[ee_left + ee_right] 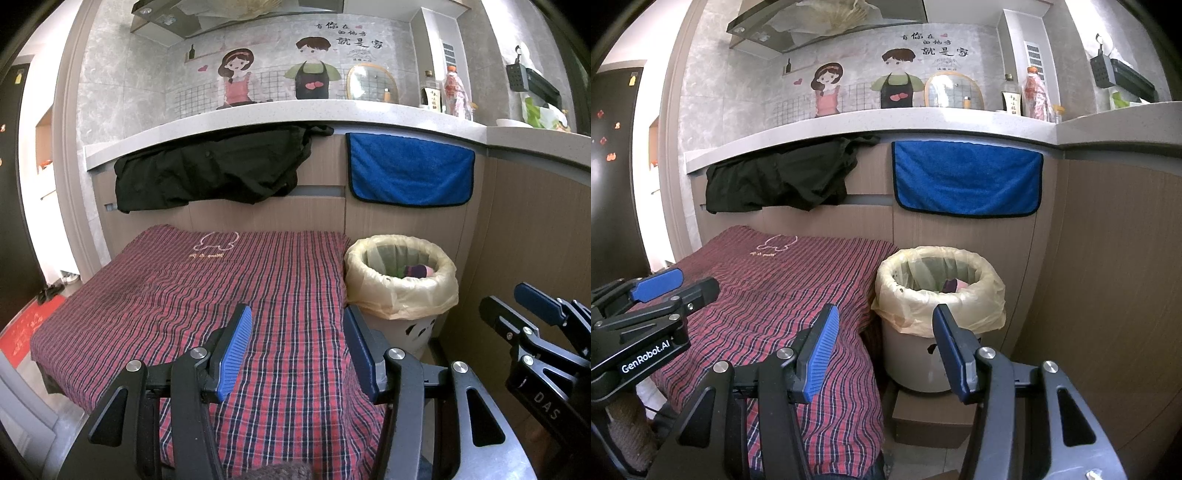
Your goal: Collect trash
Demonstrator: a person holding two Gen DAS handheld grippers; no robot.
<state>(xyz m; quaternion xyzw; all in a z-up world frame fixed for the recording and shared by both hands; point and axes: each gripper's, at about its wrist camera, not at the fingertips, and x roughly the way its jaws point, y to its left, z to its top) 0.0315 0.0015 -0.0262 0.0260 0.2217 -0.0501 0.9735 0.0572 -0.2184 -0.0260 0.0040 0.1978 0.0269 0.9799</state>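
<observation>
We see a grey counter [258, 114] running across the far side, with wood-grain cabinet fronts [1108, 258] below it. Near us, on the left, lies a red plaid cloth [207, 291] spread over a low surface, with nothing lying on its visible top. From the counter's edge hang a black garment [207, 170] on the left and a blue towel [410, 171] to its right. Just right of the plaid cloth stands the trash bin [916, 369], lined with a pale yellow bag [975, 314] folded over its rim; in the right wrist view it rests on a brown box [931, 421]. Inside the bin we make out some trash [415, 270], purple and pink, though we cannot tell what it is. Our left gripper [295, 328] hangs over the near part of the cloth, its jaws spread apart and empty. Our right gripper [886, 328] hangs nearer the bin, its jaws likewise parted with nothing between them. On the far right of the counter stand two bottles [456, 92].
</observation>
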